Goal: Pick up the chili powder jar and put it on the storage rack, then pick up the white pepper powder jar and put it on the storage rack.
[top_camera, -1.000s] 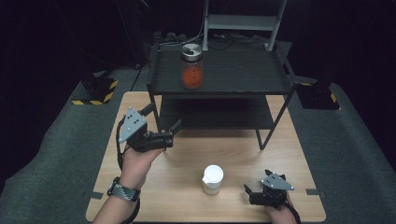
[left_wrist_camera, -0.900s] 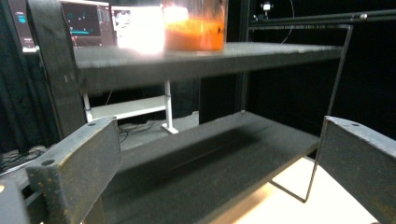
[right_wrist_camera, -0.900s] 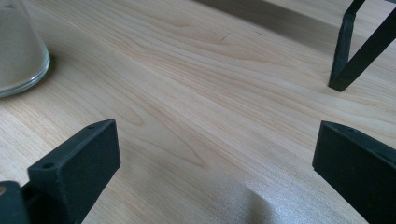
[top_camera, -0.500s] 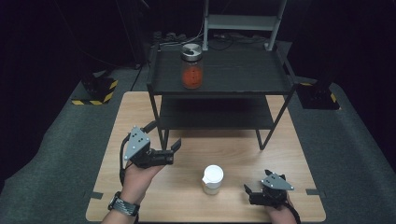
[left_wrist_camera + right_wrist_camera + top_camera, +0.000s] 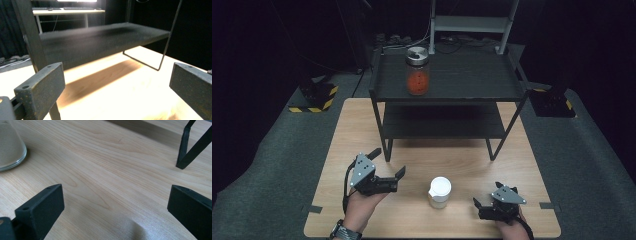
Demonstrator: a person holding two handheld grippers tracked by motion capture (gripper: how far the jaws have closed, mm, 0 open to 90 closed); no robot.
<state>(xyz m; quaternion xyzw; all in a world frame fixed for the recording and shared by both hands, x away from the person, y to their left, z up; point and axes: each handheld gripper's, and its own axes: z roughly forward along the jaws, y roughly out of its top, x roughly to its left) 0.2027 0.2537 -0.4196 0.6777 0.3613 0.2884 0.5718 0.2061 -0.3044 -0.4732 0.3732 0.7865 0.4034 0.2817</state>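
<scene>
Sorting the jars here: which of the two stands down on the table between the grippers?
The white-lidded jar, standing on the wooden table. The red-filled jar stands up on the black shelf.

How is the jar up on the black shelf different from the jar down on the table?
The shelf jar stands on the top of the black rack; the table jar stands on the wooden table between the left claw and right claw. The shelf jar holds something red-orange under a silver lid; the table jar holds something pale under a white lid. The shelf jar looks taller. Both stand upright, lids on, and no claw touches either.
</scene>
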